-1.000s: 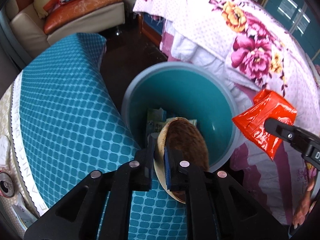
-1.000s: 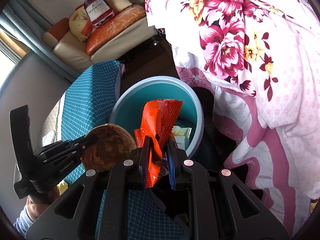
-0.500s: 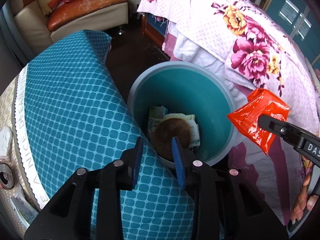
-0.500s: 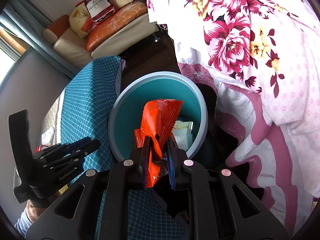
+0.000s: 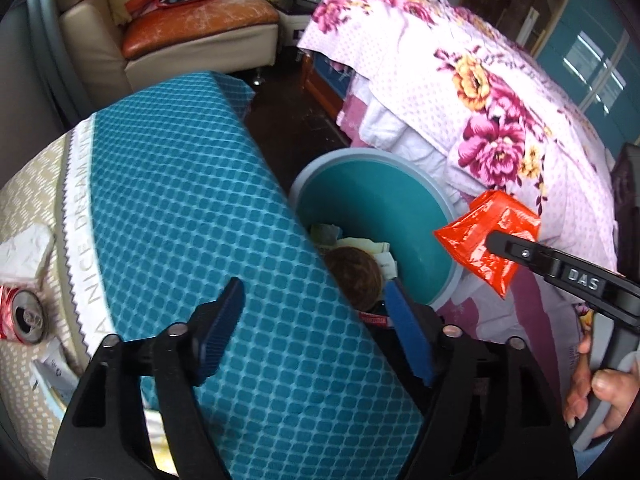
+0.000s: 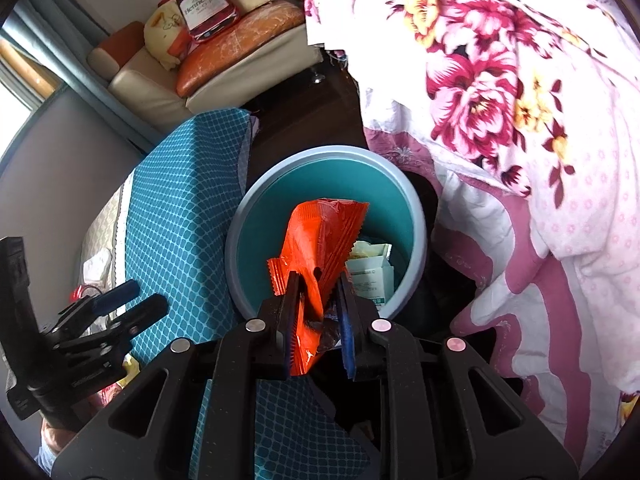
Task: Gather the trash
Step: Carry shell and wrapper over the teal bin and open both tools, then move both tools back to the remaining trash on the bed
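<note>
My left gripper [image 5: 314, 296] hangs over the blue cloth edge, its jaws wide and still opening, with nothing between them. A brown round husk [image 5: 354, 276] lies inside the teal bin [image 5: 360, 156] on paper packets. My right gripper [image 6: 317, 280] holds a red-orange snack wrapper [image 6: 320, 236] upright over the bin [image 6: 320, 150]. Its jaws are opening slightly, but the wrapper still sits pinched between the pads. The left wrist view shows the wrapper [image 5: 488, 236] at the bin's right rim. The left gripper [image 6: 132, 300] shows at the right wrist view's lower left.
A blue patterned cloth [image 5: 180, 220] covers the table beside the bin. A red can [image 5: 22, 316] and a crumpled tissue [image 5: 24, 252] lie at its left. A floral bedspread [image 5: 480, 100] hangs at the right, a sofa [image 5: 192, 40] behind. A hand [image 5: 600, 392] grips the right handle.
The left gripper opened and the brown husk dropped into the bin. That gripper then drew back and up over the blue cloth. The right jaws parted a little around the wrapper.
</note>
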Action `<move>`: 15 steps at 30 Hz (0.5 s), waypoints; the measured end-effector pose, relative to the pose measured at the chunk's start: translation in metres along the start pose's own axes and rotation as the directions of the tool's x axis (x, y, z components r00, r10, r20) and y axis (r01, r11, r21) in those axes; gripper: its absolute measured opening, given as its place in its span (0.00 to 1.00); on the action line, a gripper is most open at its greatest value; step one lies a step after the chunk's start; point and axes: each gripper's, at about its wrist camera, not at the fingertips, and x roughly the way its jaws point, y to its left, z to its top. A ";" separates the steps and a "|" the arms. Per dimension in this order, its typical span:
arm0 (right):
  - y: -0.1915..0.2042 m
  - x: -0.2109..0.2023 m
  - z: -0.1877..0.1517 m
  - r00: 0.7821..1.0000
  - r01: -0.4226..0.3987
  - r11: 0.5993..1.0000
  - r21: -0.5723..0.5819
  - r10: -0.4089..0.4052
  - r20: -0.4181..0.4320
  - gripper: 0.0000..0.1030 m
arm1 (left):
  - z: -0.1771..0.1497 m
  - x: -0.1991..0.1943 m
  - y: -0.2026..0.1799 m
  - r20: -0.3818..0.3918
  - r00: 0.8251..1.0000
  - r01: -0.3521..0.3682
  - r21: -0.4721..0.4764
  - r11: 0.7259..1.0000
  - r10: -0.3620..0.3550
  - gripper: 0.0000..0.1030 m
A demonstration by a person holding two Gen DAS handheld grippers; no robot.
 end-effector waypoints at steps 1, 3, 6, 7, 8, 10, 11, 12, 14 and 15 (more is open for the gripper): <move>0.002 0.002 0.001 1.000 0.006 1.000 -0.005 -0.006 -0.003 0.23 | -0.002 -0.005 0.006 0.007 1.000 0.001 -0.014 1.000 -0.001 0.77; 0.008 0.005 0.001 1.000 0.018 1.000 -0.012 -0.018 -0.007 0.38 | -0.004 -0.011 0.014 0.013 1.000 0.006 -0.030 1.000 -0.006 0.78; 0.013 0.007 -0.001 0.999 0.026 1.000 -0.009 -0.026 -0.021 0.47 | -0.008 -0.023 0.030 0.026 1.000 0.011 -0.063 0.998 -0.010 0.80; 0.013 0.007 -0.002 0.999 0.030 1.000 -0.003 -0.030 -0.025 0.51 | -0.009 -0.026 0.034 0.031 0.999 0.014 -0.074 0.997 -0.012 0.81; 0.015 0.007 -0.003 0.999 0.032 0.999 -0.002 -0.032 -0.026 0.54 | -0.010 -0.029 0.038 0.036 0.999 0.017 -0.084 0.996 -0.014 0.81; 0.017 0.006 -0.005 0.999 0.035 0.999 -0.001 -0.035 -0.028 0.62 | -0.013 -0.034 0.045 0.042 0.999 0.017 -0.098 0.995 -0.013 0.82; 0.017 0.003 -0.006 0.999 0.039 0.999 0.006 -0.038 -0.030 0.64 | -0.015 -0.036 0.048 0.045 0.999 0.014 -0.104 0.994 -0.010 0.82; 0.018 0.003 -0.007 0.999 0.040 0.999 0.007 -0.040 -0.030 0.68 | -0.017 -0.038 0.051 0.045 0.999 0.013 -0.111 0.994 -0.008 0.82; 0.020 0.000 -0.009 0.999 0.045 0.999 0.008 -0.045 -0.029 0.71 | -0.021 -0.041 0.055 0.046 0.999 0.015 -0.124 0.992 -0.010 0.82; 0.020 -0.002 -0.010 0.999 0.046 0.999 0.009 -0.046 -0.030 0.71 | -0.022 -0.042 0.057 0.046 0.999 0.015 -0.128 0.992 -0.009 0.82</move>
